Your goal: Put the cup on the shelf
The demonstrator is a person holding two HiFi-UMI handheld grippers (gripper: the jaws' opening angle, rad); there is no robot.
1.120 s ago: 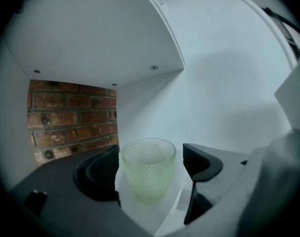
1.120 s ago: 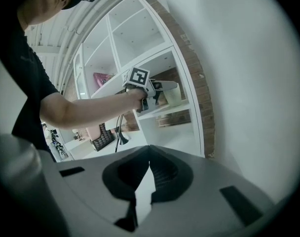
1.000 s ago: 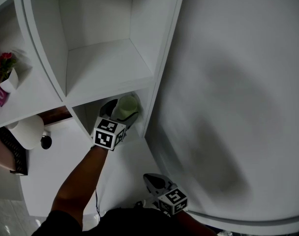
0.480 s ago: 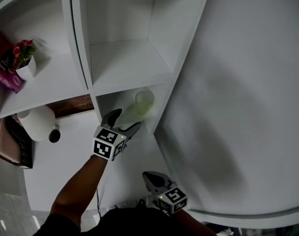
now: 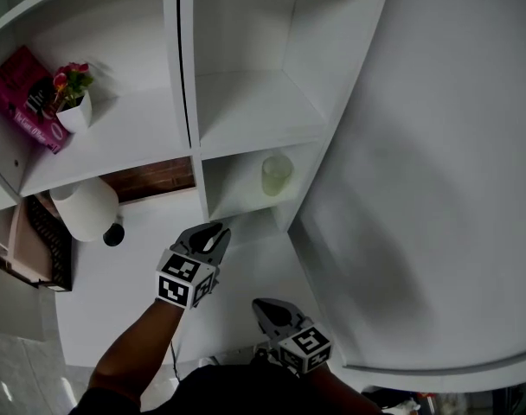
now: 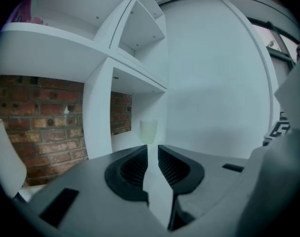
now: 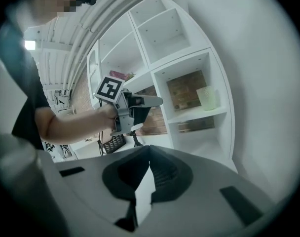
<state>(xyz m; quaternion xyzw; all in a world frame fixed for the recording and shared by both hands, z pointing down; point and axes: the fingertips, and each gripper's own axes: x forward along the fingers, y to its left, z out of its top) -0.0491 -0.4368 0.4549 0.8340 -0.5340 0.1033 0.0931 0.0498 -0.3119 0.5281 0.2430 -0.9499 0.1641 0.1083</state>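
Note:
A pale green translucent cup (image 5: 277, 174) stands upright in the lower compartment of the white shelf (image 5: 241, 204), free of both grippers. The left gripper view shows this cup (image 6: 148, 131) straight ahead, beyond the jaws. My left gripper (image 5: 213, 233) hangs over the white desk, well short of the shelf. Its jaws have just been closing to a narrow gap with nothing between them, as seen at the left gripper (image 6: 153, 149). My right gripper (image 5: 262, 309) is low and near my body, its jaws meeting, empty. From the right gripper (image 7: 149, 150), the cup (image 7: 206, 98) and left gripper (image 7: 153, 101) are both visible.
A pink box (image 5: 31, 109) and a potted flower (image 5: 73, 102) sit on the upper left shelf. A white lamp (image 5: 86, 207) and a small black object (image 5: 114, 234) stand on the desk before a brick wall (image 5: 155, 178). A curved white wall (image 5: 436, 188) closes the right side.
The left gripper drew back from the shelf toward me, leaving the cup standing in the compartment, and its wide jaws narrowed. The right gripper stayed low in the view.

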